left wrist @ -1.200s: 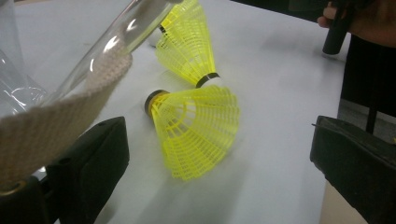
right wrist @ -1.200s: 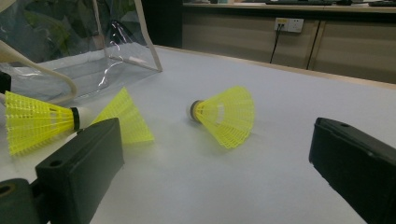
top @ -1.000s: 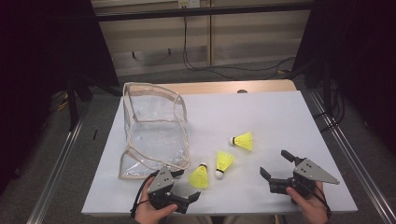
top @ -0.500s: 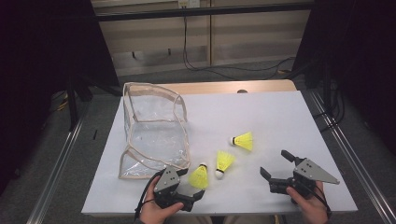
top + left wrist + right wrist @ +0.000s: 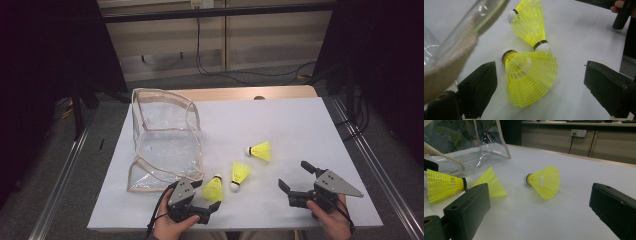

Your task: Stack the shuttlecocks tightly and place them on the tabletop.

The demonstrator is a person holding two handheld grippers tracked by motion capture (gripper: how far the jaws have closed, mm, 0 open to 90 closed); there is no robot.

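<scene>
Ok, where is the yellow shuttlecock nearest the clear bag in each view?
High view: shuttlecock at bottom centre, by the bag's near corner.
Left gripper view: shuttlecock at centre, skirt toward the camera.
Right gripper view: shuttlecock at the far left edge, skirt pointing left.
Shared landmark: the clear bag, to its left in both gripper views.

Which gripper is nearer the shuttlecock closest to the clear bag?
Left. The left gripper has that shuttlecock between its open jaws, which have just been closing; the right gripper sits well off to its right.
</scene>
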